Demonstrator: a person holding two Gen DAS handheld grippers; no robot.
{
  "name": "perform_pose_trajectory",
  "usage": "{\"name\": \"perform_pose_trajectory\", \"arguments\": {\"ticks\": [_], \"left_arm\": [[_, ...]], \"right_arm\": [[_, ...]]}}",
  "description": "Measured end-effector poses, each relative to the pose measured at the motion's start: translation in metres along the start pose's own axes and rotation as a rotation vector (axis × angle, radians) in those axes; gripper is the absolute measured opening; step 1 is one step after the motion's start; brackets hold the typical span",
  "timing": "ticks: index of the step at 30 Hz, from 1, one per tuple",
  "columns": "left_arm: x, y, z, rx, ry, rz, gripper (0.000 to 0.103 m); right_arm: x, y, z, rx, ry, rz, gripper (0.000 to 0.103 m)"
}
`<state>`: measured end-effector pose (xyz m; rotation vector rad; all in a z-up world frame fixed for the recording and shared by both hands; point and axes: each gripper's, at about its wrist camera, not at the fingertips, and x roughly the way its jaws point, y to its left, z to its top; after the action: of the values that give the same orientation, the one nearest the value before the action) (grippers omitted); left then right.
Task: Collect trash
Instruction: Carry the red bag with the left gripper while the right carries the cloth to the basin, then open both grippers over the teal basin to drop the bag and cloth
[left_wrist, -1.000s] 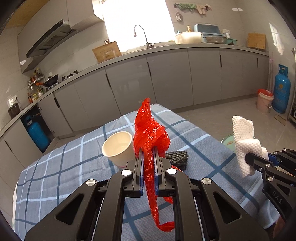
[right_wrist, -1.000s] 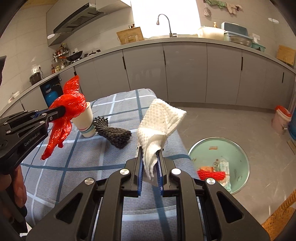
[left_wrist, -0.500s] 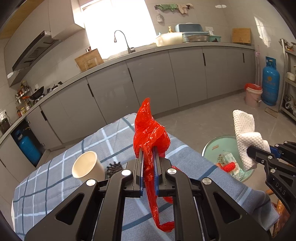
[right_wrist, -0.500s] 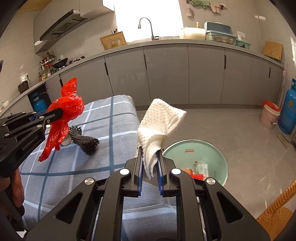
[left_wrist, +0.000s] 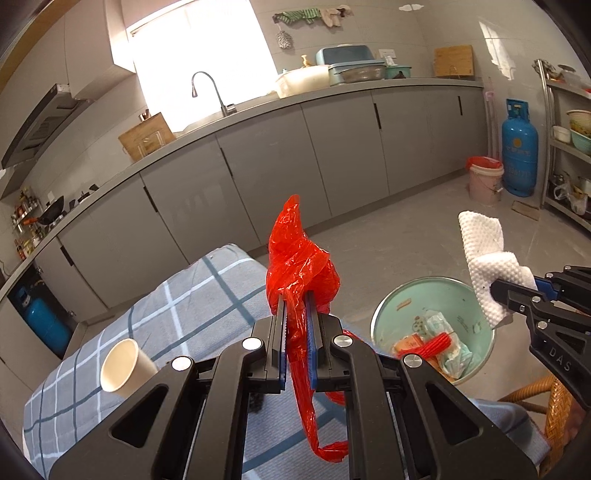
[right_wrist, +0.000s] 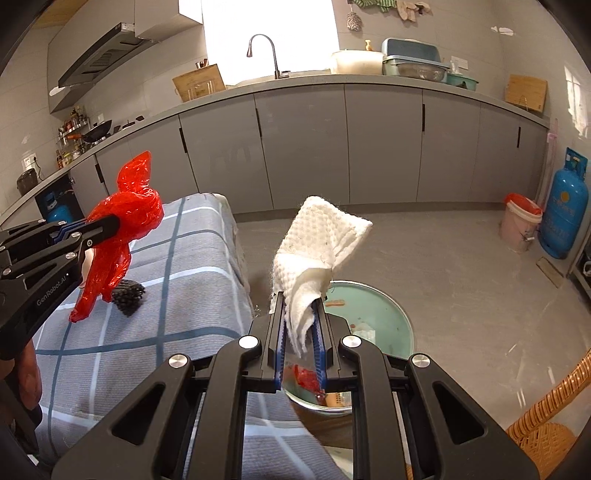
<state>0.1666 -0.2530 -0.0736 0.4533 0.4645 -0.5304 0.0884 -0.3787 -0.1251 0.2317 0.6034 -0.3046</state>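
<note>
My left gripper (left_wrist: 296, 314) is shut on a crumpled red plastic bag (left_wrist: 299, 266), held above the right end of the checked table; the bag also shows in the right wrist view (right_wrist: 122, 218). My right gripper (right_wrist: 300, 314) is shut on a white textured cloth (right_wrist: 314, 243), held over the green trash bin (right_wrist: 391, 314) on the floor. The cloth (left_wrist: 484, 251) and bin (left_wrist: 388, 314) also show in the left wrist view. The bin holds several pieces of trash.
A paper cup (left_wrist: 120, 363) and a black mesh scrubber (right_wrist: 127, 293) lie on the grey-blue checked table (right_wrist: 177, 280). A wicker chair (right_wrist: 546, 421) stands at the lower right. A pink bucket (right_wrist: 521, 221) and a blue gas cylinder (right_wrist: 563, 210) stand by the grey cabinets.
Both grippers have swung right, off the table toward the bin, each still holding its item. The bin has come into the left wrist view; the right gripper now hangs over it.
</note>
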Motion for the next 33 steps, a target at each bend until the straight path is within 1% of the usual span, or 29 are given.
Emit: {"name": "perform_pose_trajectory", "arguments": {"ticks": [12, 23, 26, 27, 28, 29, 30, 31, 32, 33], "left_arm": [[0.04, -0.044, 0.017, 0.046, 0.024, -0.088, 0.01], [0.086, -0.08, 0.021, 0.079, 0.079, -0.128, 0.01], [0.095, -0.087, 0.021, 0.09, 0.088, -0.156, 0.011], [0.097, -0.09, 0.021, 0.093, 0.085, -0.158, 0.016], [0.099, -0.091, 0.02, 0.097, 0.087, -0.156, 0.024], [0.101, -0.092, 0.018, 0.101, 0.093, -0.153, 0.039], [0.103, -0.093, 0.016, 0.104, 0.095, -0.151, 0.041], [0.105, -0.094, 0.014, 0.105, 0.1, -0.149, 0.041], [0.106, -0.093, 0.011, 0.103, 0.107, -0.146, 0.049], [0.106, -0.091, 0.009, 0.101, 0.109, -0.142, 0.062]], "right_arm": [[0.034, -0.032, 0.0, 0.004, 0.042, -0.019, 0.015], [0.081, -0.056, -0.009, 0.01, 0.1, -0.038, 0.015], [0.093, -0.061, -0.013, 0.003, 0.107, -0.046, 0.018], [0.097, -0.063, -0.015, 0.004, 0.106, -0.054, 0.021], [0.101, -0.066, -0.017, 0.01, 0.109, -0.063, 0.028], [0.104, -0.069, -0.019, 0.019, 0.114, -0.073, 0.032], [0.106, -0.072, -0.021, 0.027, 0.115, -0.078, 0.04], [0.107, -0.075, -0.024, 0.037, 0.119, -0.083, 0.043], [0.108, -0.077, -0.028, 0.045, 0.125, -0.086, 0.043], [0.108, -0.078, -0.03, 0.048, 0.127, -0.09, 0.045]]}}
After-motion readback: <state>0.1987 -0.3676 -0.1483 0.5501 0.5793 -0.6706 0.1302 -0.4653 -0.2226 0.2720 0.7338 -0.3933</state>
